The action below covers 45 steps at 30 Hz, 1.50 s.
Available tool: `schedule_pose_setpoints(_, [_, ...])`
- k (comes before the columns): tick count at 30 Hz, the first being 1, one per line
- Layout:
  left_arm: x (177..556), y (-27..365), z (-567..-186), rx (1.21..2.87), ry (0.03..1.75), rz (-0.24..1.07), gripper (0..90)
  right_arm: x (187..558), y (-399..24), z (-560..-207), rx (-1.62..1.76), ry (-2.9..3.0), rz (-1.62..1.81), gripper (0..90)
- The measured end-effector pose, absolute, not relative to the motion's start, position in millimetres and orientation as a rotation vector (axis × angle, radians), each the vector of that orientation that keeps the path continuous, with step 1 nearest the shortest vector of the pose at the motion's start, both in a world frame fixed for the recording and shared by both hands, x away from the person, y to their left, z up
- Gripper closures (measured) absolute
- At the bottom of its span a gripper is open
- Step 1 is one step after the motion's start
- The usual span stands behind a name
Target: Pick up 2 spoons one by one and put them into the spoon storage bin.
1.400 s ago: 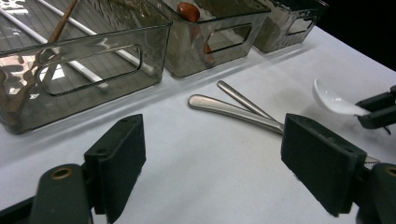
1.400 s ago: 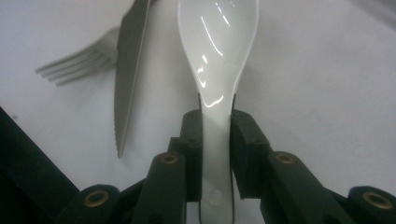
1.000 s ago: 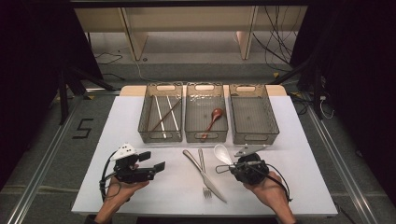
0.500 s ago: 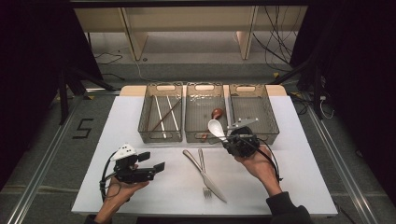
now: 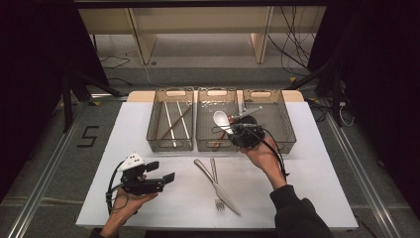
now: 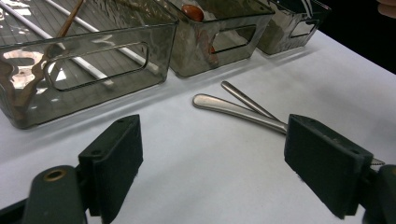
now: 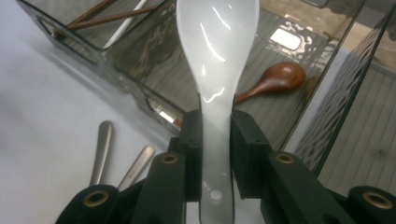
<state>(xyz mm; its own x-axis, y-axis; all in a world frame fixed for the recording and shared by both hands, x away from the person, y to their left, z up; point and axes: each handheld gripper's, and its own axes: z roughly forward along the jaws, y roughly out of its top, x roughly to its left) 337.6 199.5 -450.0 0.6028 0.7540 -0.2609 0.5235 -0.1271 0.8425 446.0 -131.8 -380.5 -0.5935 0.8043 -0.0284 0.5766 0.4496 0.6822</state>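
The table [image 5: 148, 208] reaches past the lower frame of the high view, and both forearms are cut off there. At the left, the left gripper [image 5: 161, 179] rests in a hand near the table's front edge, its jaws standing wide apart with nothing between them. In the left gripper view, 1 pad hides the knife's blade. Behind it stand 3 clear bins in a row. The left bin [image 5: 171, 144] holds thin sticks, 2 white and 1 or 2 brown; their exact count is hard to make out through the rippled walls. The middle bin [image 5: 214, 147] holds 1 brown wooden spoon [image 7: 275, 80], largely hidden in the high view by the right hand and gripper. On the table in front of the middle bin lie 1 knife [image 5: 218, 188] and 1 fork [image 5: 215, 186], crossing each other, the fork's tines small and blurred. The right gripper [image 5: 232, 130] hovers over the middle bin's front right part, its jaws clamped on the handle of 1 white spoon [image 5: 221, 119], whose bowl points away over the bin. The handle's end is cut off at the bottom of the right gripper view. The right bin [image 5: 283, 130] is partly covered by that gripper.
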Motion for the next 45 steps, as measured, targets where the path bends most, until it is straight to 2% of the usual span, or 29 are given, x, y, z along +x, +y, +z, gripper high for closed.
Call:
schedule_pose_setpoints(21, [337.4, 200.1, -450.3, 1.797, 1.039, 0.277, 18.9, 501.0, -99.1, -378.4, 1.212, 2.368, 0.841, 76.3])
schedule_pose_setpoints(45, [338.2, 199.4, -451.6, 1.798, 1.036, 0.271, 18.9, 521.8, -93.2, -404.4, 1.250, 2.427, 0.711, 74.6])
